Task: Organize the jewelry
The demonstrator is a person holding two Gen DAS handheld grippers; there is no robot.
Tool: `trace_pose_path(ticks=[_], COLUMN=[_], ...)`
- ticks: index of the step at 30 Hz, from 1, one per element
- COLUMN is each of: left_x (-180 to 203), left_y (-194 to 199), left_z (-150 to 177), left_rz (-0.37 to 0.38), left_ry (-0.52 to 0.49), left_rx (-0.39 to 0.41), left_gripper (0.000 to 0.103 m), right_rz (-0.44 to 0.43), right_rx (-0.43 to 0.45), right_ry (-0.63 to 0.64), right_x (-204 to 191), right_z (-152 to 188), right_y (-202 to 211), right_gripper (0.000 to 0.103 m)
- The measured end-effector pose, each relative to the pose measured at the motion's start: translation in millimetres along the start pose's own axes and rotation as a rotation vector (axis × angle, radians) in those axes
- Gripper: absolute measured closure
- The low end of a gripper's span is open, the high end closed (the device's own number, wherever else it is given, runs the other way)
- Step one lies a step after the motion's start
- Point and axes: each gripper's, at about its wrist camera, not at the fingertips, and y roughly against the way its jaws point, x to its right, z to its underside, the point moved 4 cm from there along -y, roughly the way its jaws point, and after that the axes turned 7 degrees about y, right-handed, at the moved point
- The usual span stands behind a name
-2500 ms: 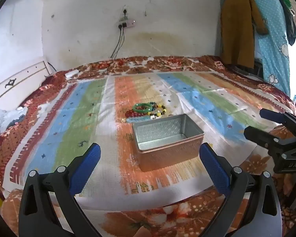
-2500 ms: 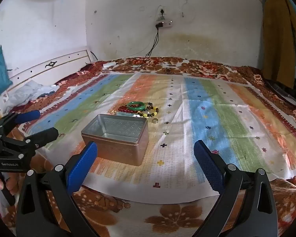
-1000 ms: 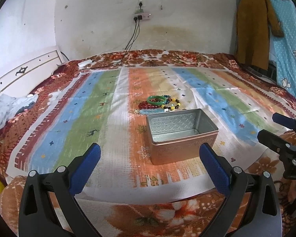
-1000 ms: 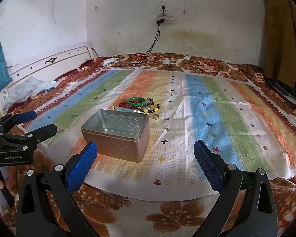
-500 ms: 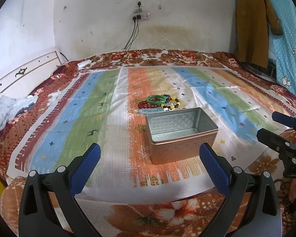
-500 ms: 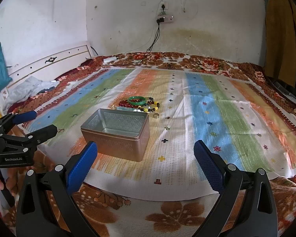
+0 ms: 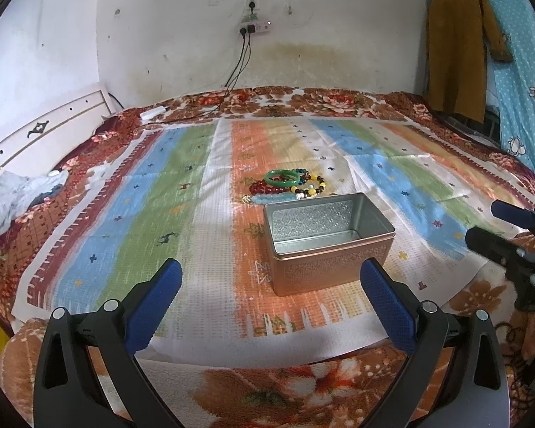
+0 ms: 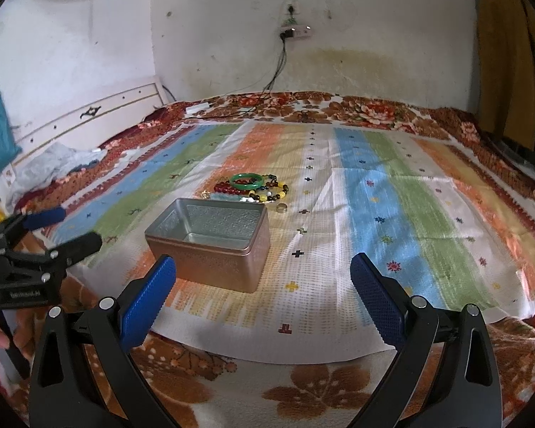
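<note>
An open, empty metal tin (image 7: 330,246) (image 8: 210,242) stands on the striped cloth on the bed. Just behind it lies a pile of jewelry: a green bangle (image 7: 281,177) (image 8: 248,180), red beads (image 7: 264,189), a pale blue bead string (image 7: 274,198) and a yellow-and-dark bead bracelet (image 7: 312,185) (image 8: 273,192). A small ring (image 8: 281,208) lies to the right of the tin. My left gripper (image 7: 267,285) is open and empty, in front of the tin. My right gripper (image 8: 264,281) is open and empty, in front and right of the tin.
The striped cloth (image 7: 160,221) lies over a floral blanket (image 8: 339,392). A headboard (image 7: 35,135) and crumpled clothes (image 7: 14,199) are at left. Wall socket with cables (image 7: 251,28) is at back. Hanging clothes (image 7: 456,42) are at right.
Both grippers have shifted slightly; the left view has swung so the tin sits more to the right and closer. Nothing was picked up or moved on the bed.
</note>
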Motion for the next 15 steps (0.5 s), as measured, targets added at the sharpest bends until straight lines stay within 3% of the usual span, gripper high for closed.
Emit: trace_pose_path(ticks=[6, 8, 12, 15], left_x=[-6, -7, -1, -2], left_y=[-14, -15, -21, -33], left_z=[-7, -9, -14, -22], left_rz=[0.033, 0.053, 0.039, 0.015], left_ry=[0.044, 0.053, 0.008, 0.001], left_rx=[-0.077, -0.083, -0.087, -0.095], left_gripper=[0.006, 0.006, 0.006, 0.006], right_rz=[-0.016, -0.044, -0.014, -0.022], right_rx=[-0.024, -0.019, 0.002, -0.025], right_ry=[-0.039, -0.007, 0.115, 0.100], right_x=[13, 12, 6, 14], right_z=[-13, -24, -41, -45], right_y=[-10, -10, -9, -22], right_gripper=[0.004, 0.004, 0.004, 0.004])
